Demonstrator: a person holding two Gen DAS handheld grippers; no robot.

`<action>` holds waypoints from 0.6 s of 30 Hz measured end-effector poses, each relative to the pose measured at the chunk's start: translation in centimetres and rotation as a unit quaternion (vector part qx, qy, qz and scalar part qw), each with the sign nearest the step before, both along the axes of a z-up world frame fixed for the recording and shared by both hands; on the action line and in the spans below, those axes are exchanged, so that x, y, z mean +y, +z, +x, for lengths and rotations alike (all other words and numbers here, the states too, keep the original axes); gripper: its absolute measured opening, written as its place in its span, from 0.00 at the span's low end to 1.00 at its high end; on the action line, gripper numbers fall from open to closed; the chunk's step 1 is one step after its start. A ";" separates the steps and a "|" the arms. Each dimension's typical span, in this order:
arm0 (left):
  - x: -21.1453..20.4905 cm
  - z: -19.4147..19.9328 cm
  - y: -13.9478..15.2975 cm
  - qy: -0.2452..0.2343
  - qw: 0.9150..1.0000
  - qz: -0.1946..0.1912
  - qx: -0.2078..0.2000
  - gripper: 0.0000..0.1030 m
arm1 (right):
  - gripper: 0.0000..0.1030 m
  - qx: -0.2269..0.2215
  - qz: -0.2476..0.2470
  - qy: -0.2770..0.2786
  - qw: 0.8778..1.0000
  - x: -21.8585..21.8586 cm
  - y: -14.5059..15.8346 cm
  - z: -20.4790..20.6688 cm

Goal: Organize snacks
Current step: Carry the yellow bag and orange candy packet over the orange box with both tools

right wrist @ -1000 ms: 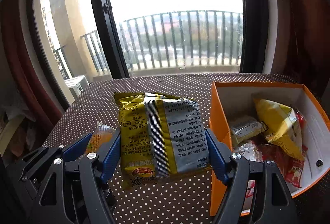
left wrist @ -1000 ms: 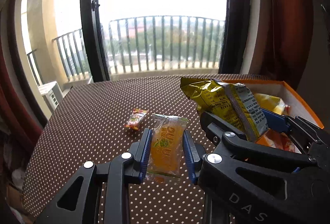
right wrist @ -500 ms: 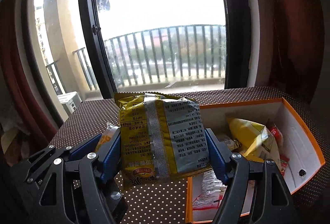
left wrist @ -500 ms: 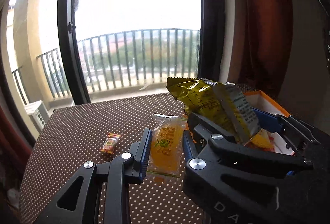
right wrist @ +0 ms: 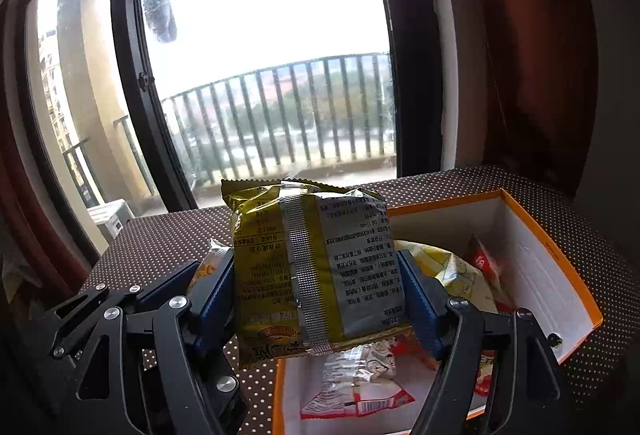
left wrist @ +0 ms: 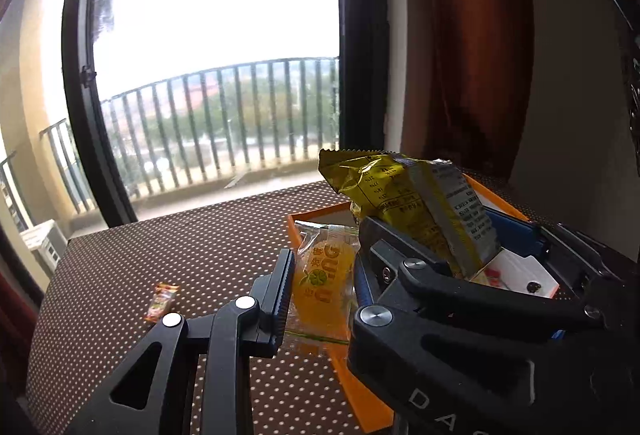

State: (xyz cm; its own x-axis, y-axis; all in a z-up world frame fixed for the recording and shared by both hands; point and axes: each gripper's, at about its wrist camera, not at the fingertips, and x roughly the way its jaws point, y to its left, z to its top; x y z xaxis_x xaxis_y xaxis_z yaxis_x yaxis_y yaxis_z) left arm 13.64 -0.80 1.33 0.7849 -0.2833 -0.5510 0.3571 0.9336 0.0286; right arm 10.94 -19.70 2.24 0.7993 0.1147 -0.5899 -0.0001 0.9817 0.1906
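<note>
My left gripper (left wrist: 322,289) is shut on a small clear packet of orange jelly (left wrist: 326,285), held above the near left rim of the orange box (left wrist: 308,217). My right gripper (right wrist: 320,289) is shut on a large yellow and silver snack bag (right wrist: 316,271), upright over the box's (right wrist: 540,231) left end. In the left wrist view the same bag (left wrist: 416,203) and the right gripper (left wrist: 460,299) stand close on the right. Several snack packets (right wrist: 452,271) lie inside the box.
A small orange candy wrapper (left wrist: 162,301) lies on the brown dotted tablecloth (left wrist: 180,255) at the left. Behind the table are a window with a balcony railing (right wrist: 280,115) and a dark red curtain (right wrist: 520,55) on the right.
Both grippers have carried their packets to the right and a little up, from beside the box to over its left end. The loose candy has slid left in the left wrist view.
</note>
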 end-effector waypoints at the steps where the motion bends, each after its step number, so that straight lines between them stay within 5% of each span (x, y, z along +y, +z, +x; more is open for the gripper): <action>1: -0.6 0.1 -0.1 -0.006 1.000 0.001 0.002 0.29 | 0.75 0.001 0.000 -0.004 1.000 -0.3 -0.1 0.0; 18: -6.6 1.9 -2.5 -0.085 0.996 0.016 0.037 0.29 | 0.75 0.026 -0.011 -0.078 0.997 -6.5 -2.2 0.1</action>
State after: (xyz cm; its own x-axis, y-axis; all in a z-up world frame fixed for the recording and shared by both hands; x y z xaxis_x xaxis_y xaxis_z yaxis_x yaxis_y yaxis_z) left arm 15.58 -7.43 -1.22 0.6843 -0.3891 -0.6168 0.5112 0.8591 0.0252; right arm 10.99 -26.24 0.06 0.7750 -0.0226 -0.6316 0.1624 0.9729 0.1644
